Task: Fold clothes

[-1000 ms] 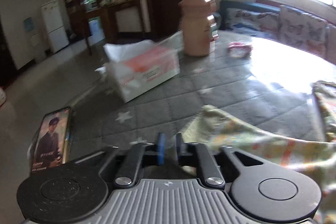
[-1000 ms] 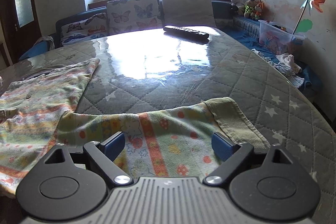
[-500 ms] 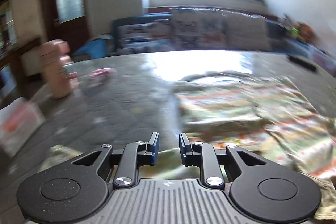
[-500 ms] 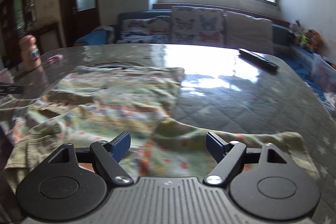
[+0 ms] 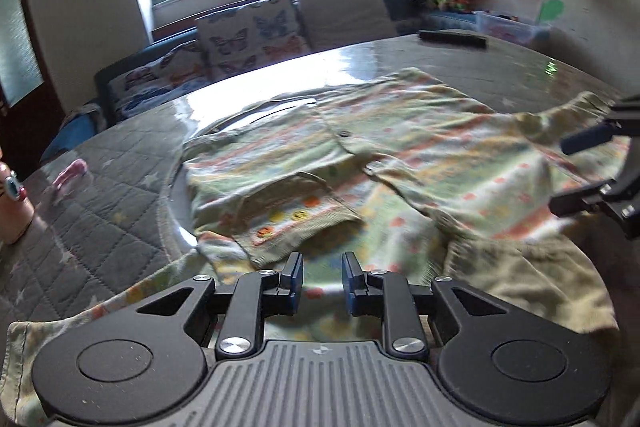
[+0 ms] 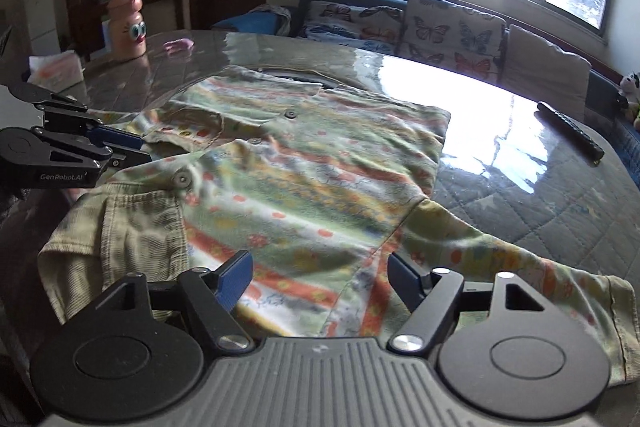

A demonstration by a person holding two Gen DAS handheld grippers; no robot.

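A green, orange-striped buttoned cardigan [image 5: 400, 163] lies spread on the grey quilted table [image 5: 100, 195], one front flap partly turned over. My left gripper [image 5: 322, 283] hovers over its near hem, jaws a narrow gap apart and empty. My right gripper [image 6: 320, 279] is wide open over the garment [image 6: 304, 163] near the sleeve seam, holding nothing. Each gripper shows in the other's view: the right one [image 5: 580, 171] at the right edge, the left one [image 6: 124, 147] at the left edge.
A black remote [image 6: 570, 133] lies at the far right of the table. A pink face-painted bottle [image 6: 128, 23], a small pink item [image 6: 180, 45] and a tissue box [image 6: 56, 67] stand at the far left. A sofa with butterfly cushions [image 5: 252, 39] runs behind the table.
Both grippers have swung round to face the spread cardigan. The left gripper's jaws have opened slightly wider. The right gripper stays wide open.
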